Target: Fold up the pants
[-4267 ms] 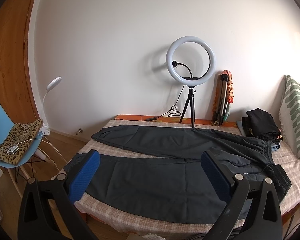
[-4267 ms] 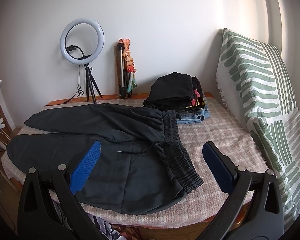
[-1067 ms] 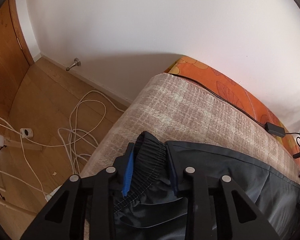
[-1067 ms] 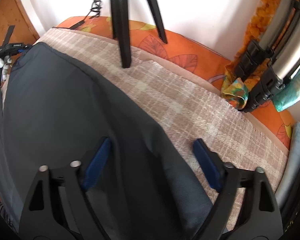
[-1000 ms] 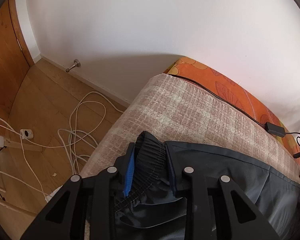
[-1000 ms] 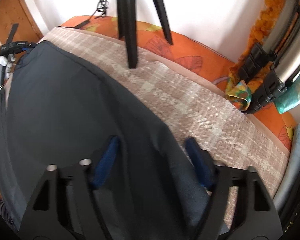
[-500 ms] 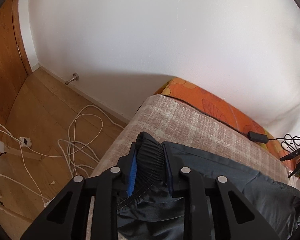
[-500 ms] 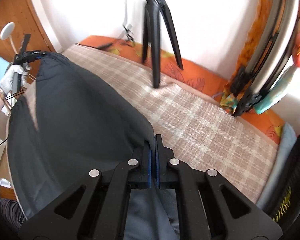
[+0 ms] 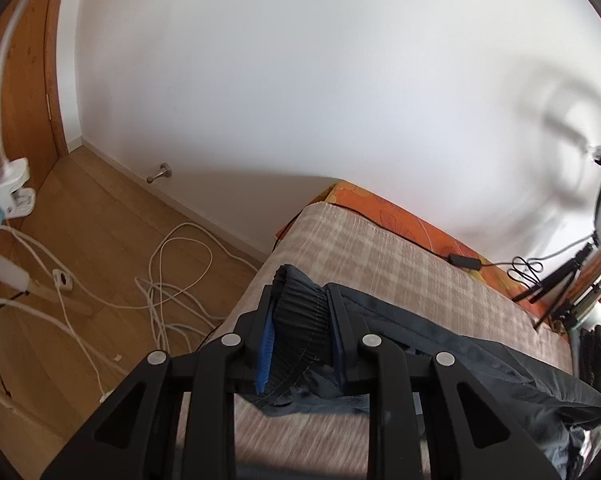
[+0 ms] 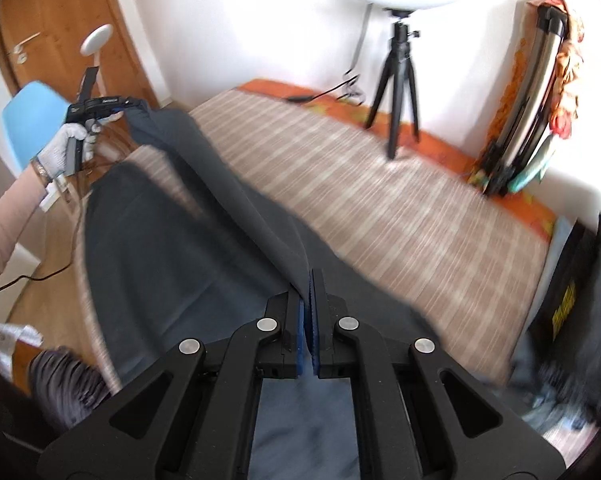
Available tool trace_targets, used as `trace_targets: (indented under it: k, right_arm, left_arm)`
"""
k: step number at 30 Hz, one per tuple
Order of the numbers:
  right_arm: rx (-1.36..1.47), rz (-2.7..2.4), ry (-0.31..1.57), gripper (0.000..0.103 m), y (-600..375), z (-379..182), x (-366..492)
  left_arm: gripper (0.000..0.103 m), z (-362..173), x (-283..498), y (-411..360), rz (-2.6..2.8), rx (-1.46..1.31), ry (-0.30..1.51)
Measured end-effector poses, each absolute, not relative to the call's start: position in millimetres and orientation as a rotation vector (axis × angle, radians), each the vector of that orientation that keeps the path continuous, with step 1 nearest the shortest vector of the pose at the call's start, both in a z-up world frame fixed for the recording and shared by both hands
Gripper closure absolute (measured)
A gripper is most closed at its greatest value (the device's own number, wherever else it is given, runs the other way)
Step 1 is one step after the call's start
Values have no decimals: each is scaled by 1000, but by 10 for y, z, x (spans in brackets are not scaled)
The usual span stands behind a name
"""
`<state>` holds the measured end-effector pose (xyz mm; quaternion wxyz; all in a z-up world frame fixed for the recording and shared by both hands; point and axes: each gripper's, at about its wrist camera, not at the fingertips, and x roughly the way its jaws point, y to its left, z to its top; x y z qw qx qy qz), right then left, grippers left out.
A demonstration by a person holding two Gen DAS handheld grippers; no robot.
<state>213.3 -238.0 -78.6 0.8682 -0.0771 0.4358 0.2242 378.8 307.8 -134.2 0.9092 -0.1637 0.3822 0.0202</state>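
The dark grey pants [image 10: 172,248] lie on the plaid-covered bed [image 10: 380,208]. My left gripper [image 9: 300,308] is shut on the ribbed cuff [image 9: 298,320] of the far leg, lifted off the bed near its left end. It also shows in the right wrist view [image 10: 116,106], held by a gloved hand. My right gripper [image 10: 309,284] is shut on the same leg's far edge nearer the waist. The lifted leg hangs between both grippers, above the near leg.
A ring light on a black tripod [image 10: 396,64] and a folded stand [image 10: 528,92] stand at the back of the bed. Folded dark clothes [image 10: 580,288] lie at the right. White cables [image 9: 172,280] lie on the wood floor. A blue chair [image 10: 32,116] stands at the left.
Both grippers have lifted the far leg off the bed and pulled it toward the near side. My right gripper closed on the fabric about half a second ago.
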Motion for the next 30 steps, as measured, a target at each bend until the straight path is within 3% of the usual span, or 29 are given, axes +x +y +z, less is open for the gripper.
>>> trace_targets:
  k: [17, 22, 26, 30]
  right_arm:
    - [-182, 503, 1120, 100, -2127, -1450, 853]
    - [-234, 520, 1136, 100, -2026, -1568, 685]
    - [-258, 524, 1152, 100, -2043, -1587, 585]
    - [-338, 562, 1234, 96, -1964, -1649, 542]
  left_arm:
    - [80, -1968, 2127, 3420, -8, -422, 889]
    - [75, -1967, 1871, 3457, 16, -438, 925]
    - [58, -1941, 1727, 3553, 34, -505, 934]
    - [58, -1947, 1611, 3636, 35, -588, 922]
